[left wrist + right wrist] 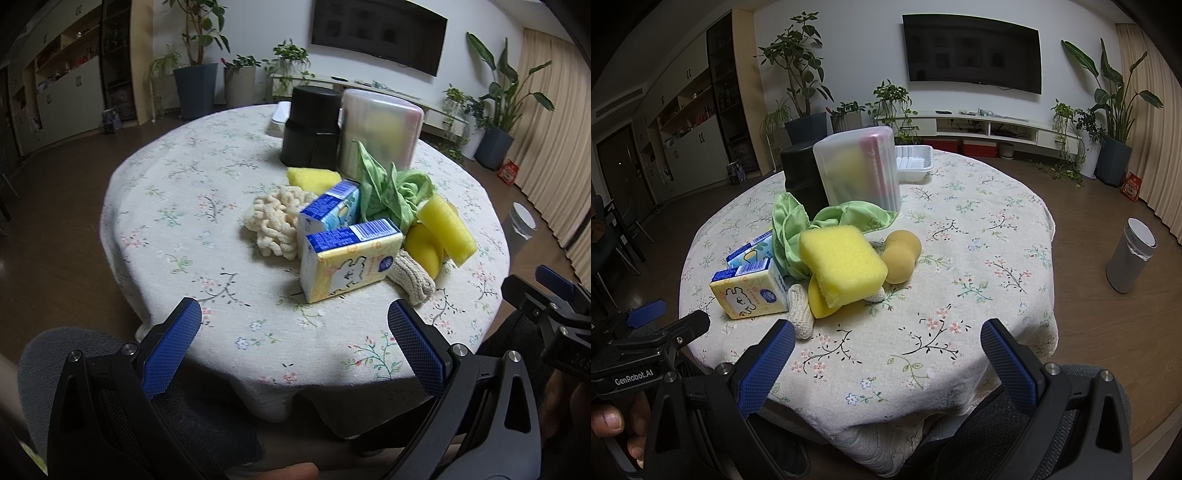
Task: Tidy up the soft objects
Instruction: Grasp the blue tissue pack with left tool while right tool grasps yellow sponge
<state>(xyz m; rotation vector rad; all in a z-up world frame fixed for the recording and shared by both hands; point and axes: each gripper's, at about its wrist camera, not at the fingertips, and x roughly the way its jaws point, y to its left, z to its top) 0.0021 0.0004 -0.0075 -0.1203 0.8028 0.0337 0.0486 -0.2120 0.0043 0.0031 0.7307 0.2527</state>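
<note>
A pile of soft things lies on the round floral table point(184, 221): two tissue packs point(347, 258) point(750, 291), a cream chenille cloth point(277, 221), a green cloth point(388, 188) point(798, 229), yellow sponges point(447, 229) point(842, 266), a tan sponge point(903, 254) and a beige knitted piece point(410, 277) point(799, 310). My left gripper point(295, 343) is open and empty at the table's near edge, short of the pile. My right gripper point(886, 362) is open and empty at the near edge, right of the pile.
A black container point(312, 125) point(803, 181) and a translucent lidded box point(380, 129) point(860, 170) stand behind the pile. A white tray point(914, 162) sits at the far edge. A grey bin point(1130, 258) stands on the floor to the right.
</note>
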